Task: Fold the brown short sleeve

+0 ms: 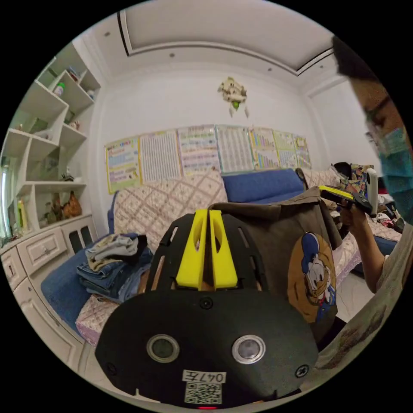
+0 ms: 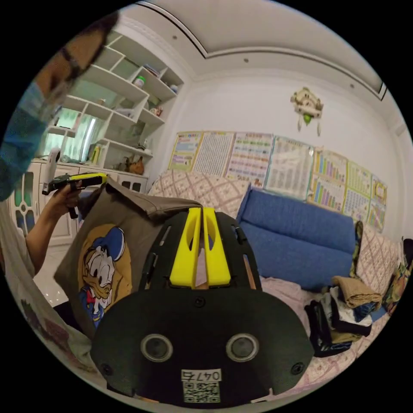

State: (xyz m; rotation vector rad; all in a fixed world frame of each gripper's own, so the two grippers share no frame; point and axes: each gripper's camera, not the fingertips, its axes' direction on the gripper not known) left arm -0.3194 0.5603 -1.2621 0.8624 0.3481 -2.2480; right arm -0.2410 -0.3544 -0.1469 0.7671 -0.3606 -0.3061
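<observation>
The brown short-sleeve shirt (image 1: pixel 275 241) hangs in the air, stretched by its top edge between both grippers, with its cartoon duck print (image 1: pixel 316 279) facing the cameras. In the left gripper view my left gripper (image 1: pixel 209 213) is shut on one top corner. The right gripper (image 1: pixel 333 193), held in a hand, pinches the other corner at the right. In the right gripper view my right gripper (image 2: pixel 201 211) is shut on the shirt (image 2: pixel 129 223). The left gripper (image 2: pixel 101 176) holds the far corner at the left. The shirt's lower part is hidden behind the gripper bodies.
A blue sofa (image 2: pixel 297 245) with a quilted cover (image 1: pixel 167 202) lies behind the shirt. Folded jeans and clothes (image 1: pixel 114 266) are stacked on one end, another clothes pile (image 2: pixel 344 309) on the other. White shelves (image 1: pixel 43 142) line the side wall. The person's forearm (image 1: pixel 370 254) is close by.
</observation>
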